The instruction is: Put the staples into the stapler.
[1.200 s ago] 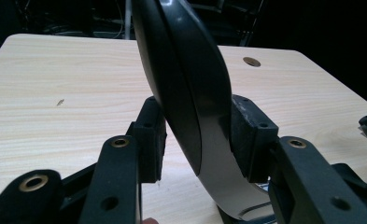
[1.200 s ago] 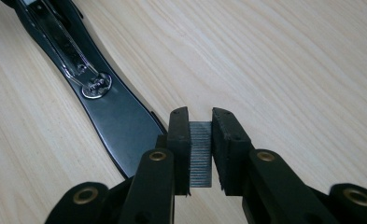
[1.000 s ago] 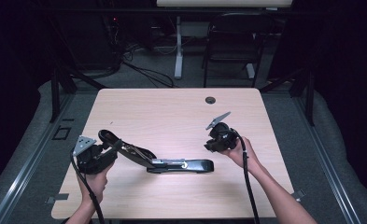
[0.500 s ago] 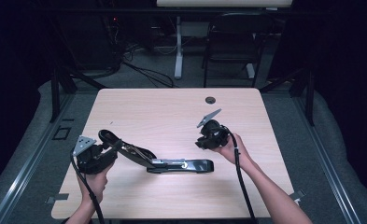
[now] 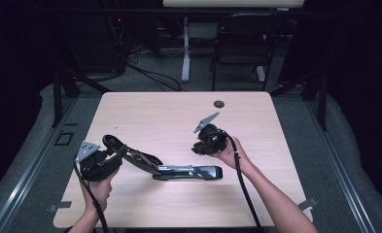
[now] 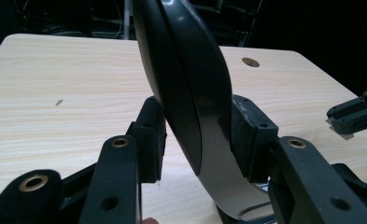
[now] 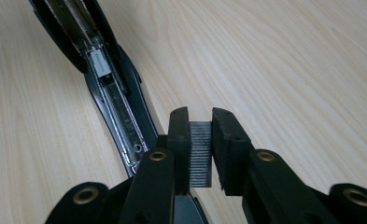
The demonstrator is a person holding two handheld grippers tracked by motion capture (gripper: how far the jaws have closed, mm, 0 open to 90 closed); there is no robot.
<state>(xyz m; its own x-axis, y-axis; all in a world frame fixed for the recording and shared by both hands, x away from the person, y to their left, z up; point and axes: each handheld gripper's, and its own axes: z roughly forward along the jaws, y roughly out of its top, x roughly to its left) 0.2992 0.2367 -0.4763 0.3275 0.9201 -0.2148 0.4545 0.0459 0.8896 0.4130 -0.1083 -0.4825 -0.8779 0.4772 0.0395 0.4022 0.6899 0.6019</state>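
A black stapler lies opened on the wooden table, base flat, magazine channel exposed. Its raised top cover slants up to the left, and my left gripper is shut on it; in the left gripper view the pads of that gripper press both sides of the cover. My right gripper hovers just above and behind the stapler's front end. In the right gripper view it is shut on a grey strip of staples, right beside the channel. The right gripper's jaws show at far right.
A round dark grommet hole sits near the table's far edge. Behind the table stand a chair, a white post and floor cables. Bare wood lies across the far half and along the right side.
My right gripper has moved left and toward the person, closer to the stapler's front end, with the staple strip in it. The left gripper and the stapler have stayed still.
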